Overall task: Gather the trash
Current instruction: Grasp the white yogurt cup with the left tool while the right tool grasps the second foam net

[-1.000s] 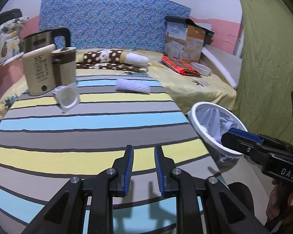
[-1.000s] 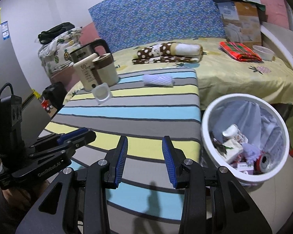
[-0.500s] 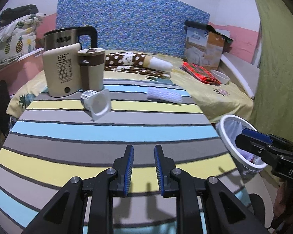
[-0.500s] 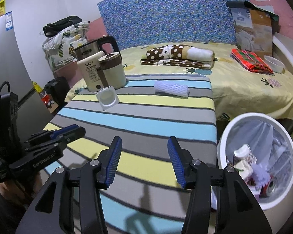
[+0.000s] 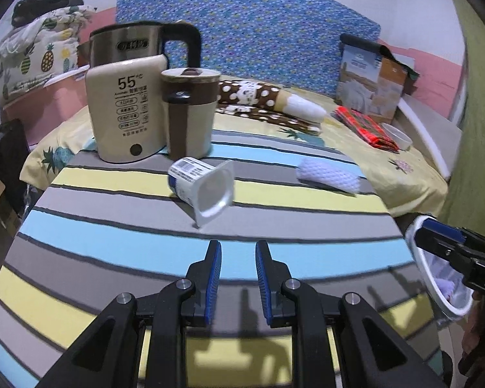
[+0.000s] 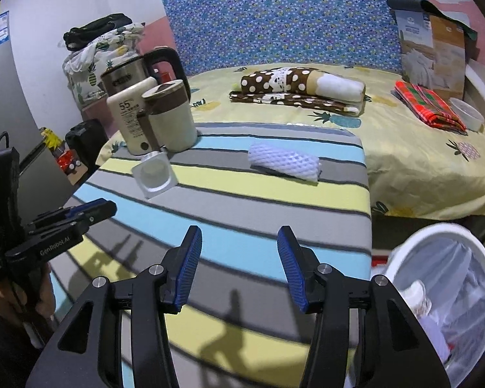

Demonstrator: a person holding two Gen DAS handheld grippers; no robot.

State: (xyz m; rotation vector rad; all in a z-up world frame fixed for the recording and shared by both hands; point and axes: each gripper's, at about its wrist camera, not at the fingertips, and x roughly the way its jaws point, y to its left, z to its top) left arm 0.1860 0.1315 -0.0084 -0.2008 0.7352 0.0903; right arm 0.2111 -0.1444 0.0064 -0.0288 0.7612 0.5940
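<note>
We are on the approach; both the left gripper [image 5: 237,278] and right gripper [image 6: 239,266] gape empty; the tipped yogurt cup [image 5: 203,189] lies far-left; next, straddle its rim

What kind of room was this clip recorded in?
Most likely a bedroom in a home: a bed with a pineapple-print sheet, a folded polka-dot blanket on it, and an electric kettle on a striped table alongside.
</note>
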